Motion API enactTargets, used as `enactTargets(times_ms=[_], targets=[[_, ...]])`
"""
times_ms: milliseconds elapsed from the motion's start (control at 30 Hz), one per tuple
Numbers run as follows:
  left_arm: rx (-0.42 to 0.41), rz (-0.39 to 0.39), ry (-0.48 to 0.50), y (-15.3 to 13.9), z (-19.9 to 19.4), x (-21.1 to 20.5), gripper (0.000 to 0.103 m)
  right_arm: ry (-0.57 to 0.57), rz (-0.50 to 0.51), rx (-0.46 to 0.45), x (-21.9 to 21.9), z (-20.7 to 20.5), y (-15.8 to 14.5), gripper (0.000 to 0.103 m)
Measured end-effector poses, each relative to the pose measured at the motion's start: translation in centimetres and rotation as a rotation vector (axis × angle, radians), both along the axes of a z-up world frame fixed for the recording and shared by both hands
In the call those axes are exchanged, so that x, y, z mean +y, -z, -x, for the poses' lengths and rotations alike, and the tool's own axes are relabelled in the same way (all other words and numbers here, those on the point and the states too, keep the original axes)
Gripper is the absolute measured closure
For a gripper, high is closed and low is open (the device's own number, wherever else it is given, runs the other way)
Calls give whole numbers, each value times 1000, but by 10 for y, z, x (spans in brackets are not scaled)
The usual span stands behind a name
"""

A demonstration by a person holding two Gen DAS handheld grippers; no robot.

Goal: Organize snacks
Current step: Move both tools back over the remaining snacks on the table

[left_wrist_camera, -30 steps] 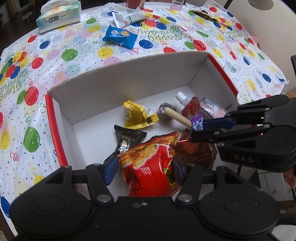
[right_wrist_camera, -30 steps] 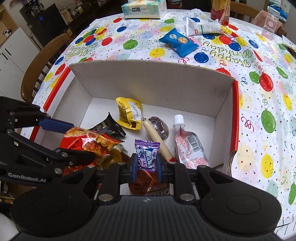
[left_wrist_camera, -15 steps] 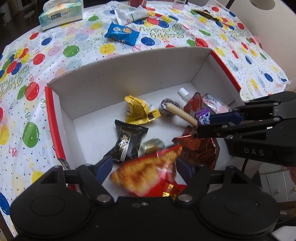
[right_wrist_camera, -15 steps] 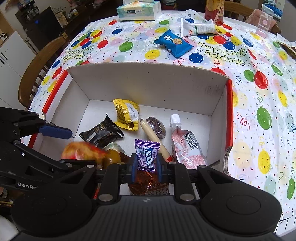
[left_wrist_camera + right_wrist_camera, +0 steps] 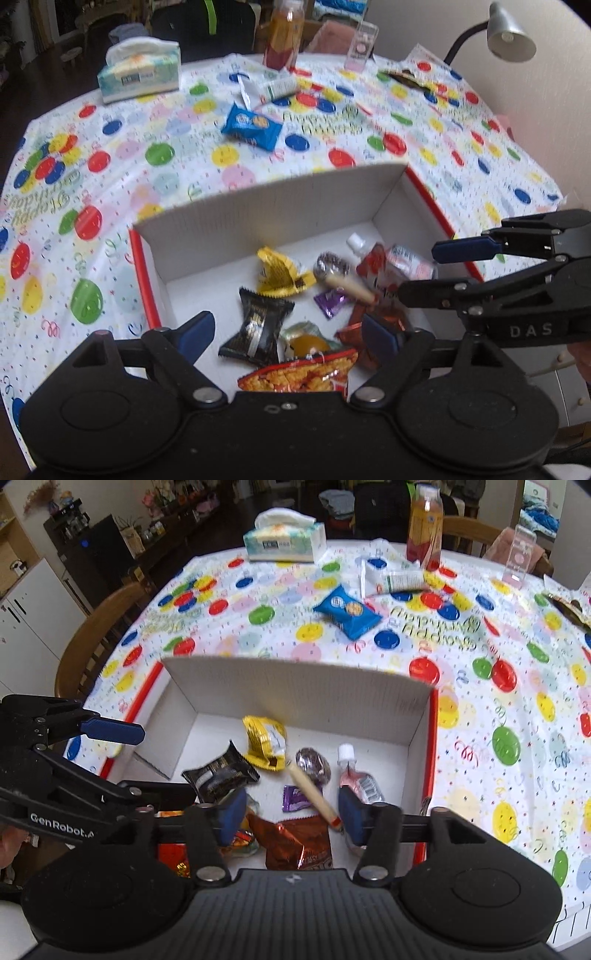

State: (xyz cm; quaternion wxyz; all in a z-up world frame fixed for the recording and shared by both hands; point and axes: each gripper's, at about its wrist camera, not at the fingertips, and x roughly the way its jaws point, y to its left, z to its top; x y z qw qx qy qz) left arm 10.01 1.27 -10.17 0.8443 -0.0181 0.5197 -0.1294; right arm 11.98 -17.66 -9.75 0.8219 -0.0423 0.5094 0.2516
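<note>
Nearest to both cameras, the left tool (image 5: 284,334) and the right tool (image 5: 291,812) hang over the near edge of the box (image 5: 258,210), each with its blue pads spread apart and gripping nothing.

Inside the white, red-rimmed box the snacks lie loose on the floor. An orange-red chip bag (image 5: 299,374) sits at the near wall, with a small orange jelly cup (image 5: 308,341) and a brown foil packet (image 5: 299,840) beside it. Further in lie a black wrapper (image 5: 258,328), a purple candy (image 5: 295,797), a tan stick sausage (image 5: 314,794) tilted across the middle, a round foil-wrapped sweet (image 5: 314,764), a yellow packet (image 5: 264,740) and a red drink pouch with a white cap (image 5: 356,782) against the right wall.

The box stands on a bench covered by a white birthday cloth (image 5: 480,701) printed with coloured balloons. Beyond the box, well apart from it, a blue cookie packet (image 5: 347,613) rests on the cloth, then a white tube (image 5: 391,581), a tissue box (image 5: 284,542), an orange bottle (image 5: 424,524) and a clear pink-tinted stand (image 5: 521,554).

Round the bench are a wooden chair (image 5: 96,638) at the left, dark cabinets (image 5: 96,550) behind it, and a grey desk lamp (image 5: 509,33) at the right wall.
</note>
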Motion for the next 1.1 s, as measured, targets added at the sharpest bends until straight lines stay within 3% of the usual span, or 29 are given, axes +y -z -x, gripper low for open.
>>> enactTargets(times_ms=[167,267,567,767,1100], targets=[[-50,-3,-7,-16,-3,-1,12,-6,-11,-10,-4,-5,-13,47],[-87,-16,-12,-24,-7,-4,8,-9,-12,-27,-7,-10,-21,38],[-142,-17,-73,-38,-39,-18,1,-27,-29,-52,-30,-52,-34,26],[-125,-17,-154,-37,-78,-30,1,-44,-25,-53,-48,-102,-34,23],[-60,-69,-366,-15,-167,-31,1,1,-6,-52,-67,-219,-20,23]])
